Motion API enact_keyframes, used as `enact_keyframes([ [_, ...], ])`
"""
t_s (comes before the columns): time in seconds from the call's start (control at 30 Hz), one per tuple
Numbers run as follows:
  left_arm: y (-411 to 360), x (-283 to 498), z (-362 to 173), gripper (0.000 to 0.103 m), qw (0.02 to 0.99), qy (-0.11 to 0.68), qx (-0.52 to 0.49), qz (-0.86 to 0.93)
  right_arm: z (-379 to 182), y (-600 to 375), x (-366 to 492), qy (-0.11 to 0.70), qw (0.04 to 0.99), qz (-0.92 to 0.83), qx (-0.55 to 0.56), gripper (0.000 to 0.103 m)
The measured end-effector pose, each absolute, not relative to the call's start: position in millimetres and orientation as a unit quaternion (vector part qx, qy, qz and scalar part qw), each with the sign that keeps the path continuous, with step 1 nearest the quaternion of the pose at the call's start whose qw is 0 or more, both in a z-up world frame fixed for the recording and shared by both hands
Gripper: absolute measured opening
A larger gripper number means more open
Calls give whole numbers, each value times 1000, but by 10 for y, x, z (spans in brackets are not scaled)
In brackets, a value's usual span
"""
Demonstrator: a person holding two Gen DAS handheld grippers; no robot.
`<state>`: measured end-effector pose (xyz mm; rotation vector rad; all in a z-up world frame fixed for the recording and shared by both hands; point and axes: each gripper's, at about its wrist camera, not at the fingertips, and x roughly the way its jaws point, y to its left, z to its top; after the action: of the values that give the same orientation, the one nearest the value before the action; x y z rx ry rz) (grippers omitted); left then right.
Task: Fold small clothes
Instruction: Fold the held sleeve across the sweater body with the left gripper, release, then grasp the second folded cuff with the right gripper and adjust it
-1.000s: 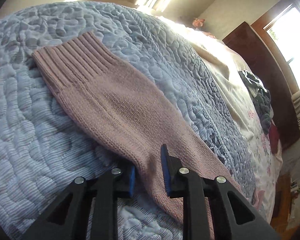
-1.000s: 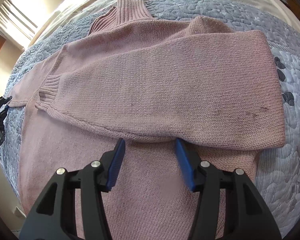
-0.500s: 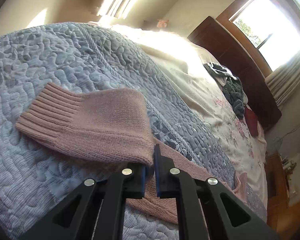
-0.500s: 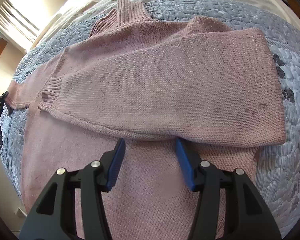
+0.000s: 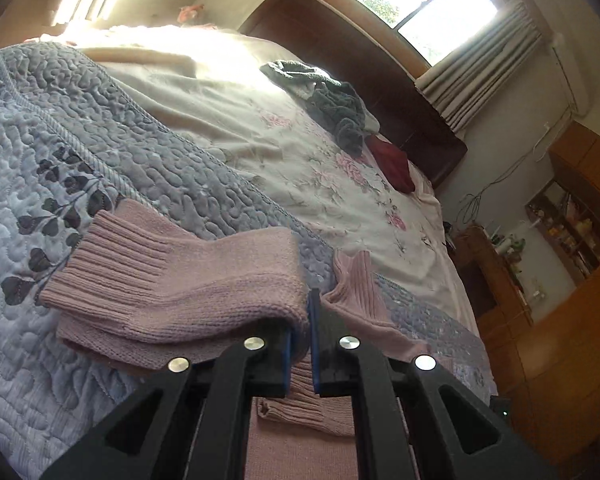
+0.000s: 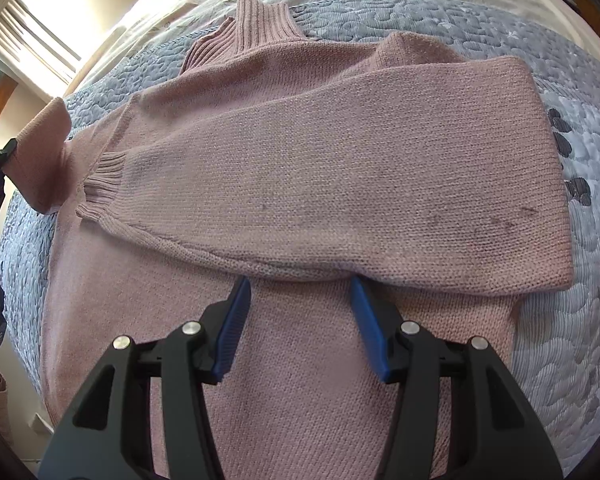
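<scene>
While the left gripper (image 5: 300, 344) pinches the second sleeve (image 5: 188, 280), the sweater (image 6: 284, 360) lies flat on the quilt (image 6: 560, 64).

That sleeve, cuff drooping, is raised off the sweater's left edge — its long axis must swing across the body toward the first sleeve (image 6: 332, 184), already folded over the chest. Nearer the hem, the right gripper (image 6: 300, 320) hovers with fingers spread — empty.

Left gripper (image 5: 300, 330) pinching sleeve (image 5: 188, 280) — lifted.
</scene>
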<state>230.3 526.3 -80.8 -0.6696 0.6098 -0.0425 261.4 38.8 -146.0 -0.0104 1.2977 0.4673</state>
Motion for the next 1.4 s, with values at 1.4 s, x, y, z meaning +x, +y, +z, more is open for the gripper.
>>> enact_keyframes([
  [1.4,5542,2217,-1452,30,871,448,-184,83,-1358,2509,2928,659,677,318,80,56],
])
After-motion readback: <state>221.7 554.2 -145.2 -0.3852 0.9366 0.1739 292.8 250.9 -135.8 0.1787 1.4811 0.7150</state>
